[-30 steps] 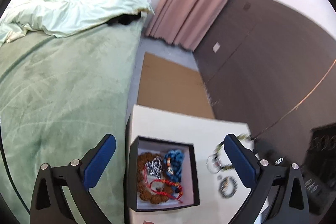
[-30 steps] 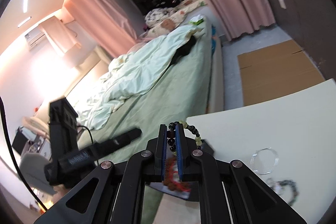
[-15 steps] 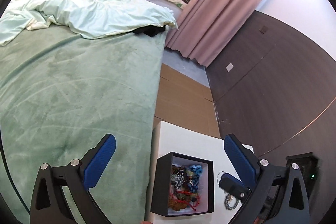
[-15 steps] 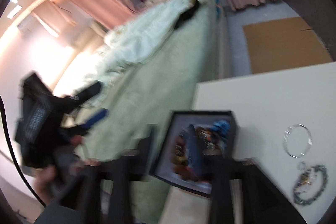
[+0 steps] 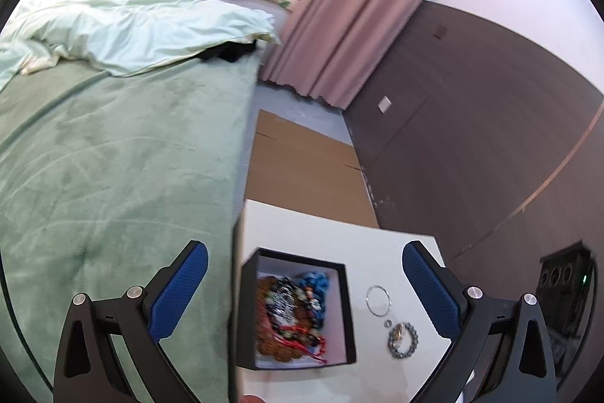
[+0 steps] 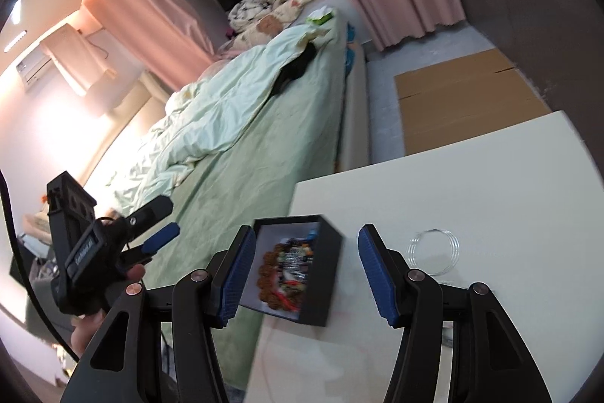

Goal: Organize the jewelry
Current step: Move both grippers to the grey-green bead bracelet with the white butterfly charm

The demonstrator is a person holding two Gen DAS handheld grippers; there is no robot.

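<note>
- Since a second earlier, the right tool (image 6: 307,270) had let go of the beaded bracelet and spread wide above the black box (image 6: 319,274).
- Left tool (image 5: 304,284) hung wide, empty.
- Box of jewelry (image 5: 290,312) sat at the surface's (image 5: 321,229) bed-side edge; a wire bangle (image 5: 378,300) and bead bracelet (image 5: 403,340) lay beside it.

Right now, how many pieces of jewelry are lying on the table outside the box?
3: a thin silver bangle right of the black box, a tiny ring below it, and a beaded bracelet nearest.

Bare white table (image 6: 472,184) beyond the black box (image 6: 324,274) (upright walls), loose bangle (image 6: 434,246) just right.
</note>
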